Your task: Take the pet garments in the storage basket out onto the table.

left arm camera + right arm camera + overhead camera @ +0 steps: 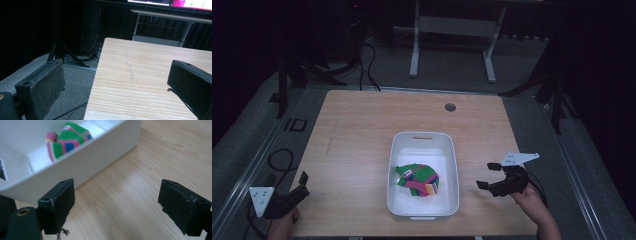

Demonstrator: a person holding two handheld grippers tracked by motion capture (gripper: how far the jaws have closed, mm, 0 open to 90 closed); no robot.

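A white bin stands in the middle of the wooden table. Inside it lies a crumpled cloth in green, pink and striped colours. My right gripper hovers just right of the bin, open, with nothing between its jaws. In the right gripper view the bin's wall is close on the left, the cloth peeks over its rim, and the gripper spans bare wood. My left gripper sits at the table's front left corner, open and empty; its own view shows the gripper straddling the table's left edge.
A round cable hole marks the table's far side. Behind the table stand a white desk frame and dark tripod legs. Cables lie on the grey floor to the left.
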